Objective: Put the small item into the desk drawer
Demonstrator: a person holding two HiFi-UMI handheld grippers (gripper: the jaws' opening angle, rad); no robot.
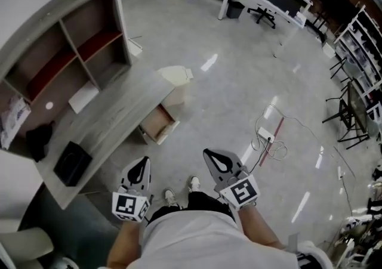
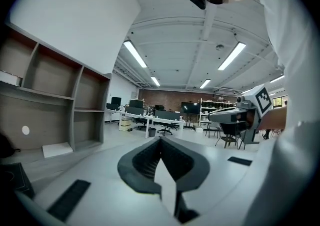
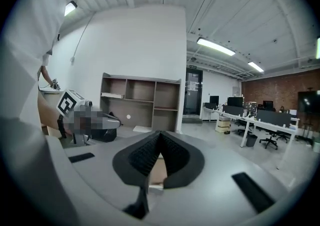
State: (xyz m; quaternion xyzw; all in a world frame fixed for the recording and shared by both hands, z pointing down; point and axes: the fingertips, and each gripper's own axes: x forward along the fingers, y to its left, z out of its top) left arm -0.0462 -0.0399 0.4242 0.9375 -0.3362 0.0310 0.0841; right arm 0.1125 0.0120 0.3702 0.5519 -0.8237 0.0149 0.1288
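The grey desk (image 1: 113,120) with a shelf unit (image 1: 65,41) stands at the left of the head view. Under its near end a drawer (image 1: 159,123) is pulled out, its brown inside showing. A small white round item (image 1: 49,105) lies on the desk top by the shelves; it also shows as a small white item (image 2: 25,130) and small white item (image 3: 128,117). My left gripper (image 1: 145,160) (image 2: 160,139) and right gripper (image 1: 207,153) (image 3: 160,134) are held close to the body over the floor, well short of the desk. Both are shut, with nothing between the jaws.
On the desk lie a white sheet (image 1: 83,96), a black box (image 1: 73,163) and a dark bag (image 1: 39,139). A beige bin (image 1: 174,83) stands at the desk's end. A power strip with cables (image 1: 265,138) lies on the floor to the right. Office desks and chairs (image 1: 262,12) stand farther off.
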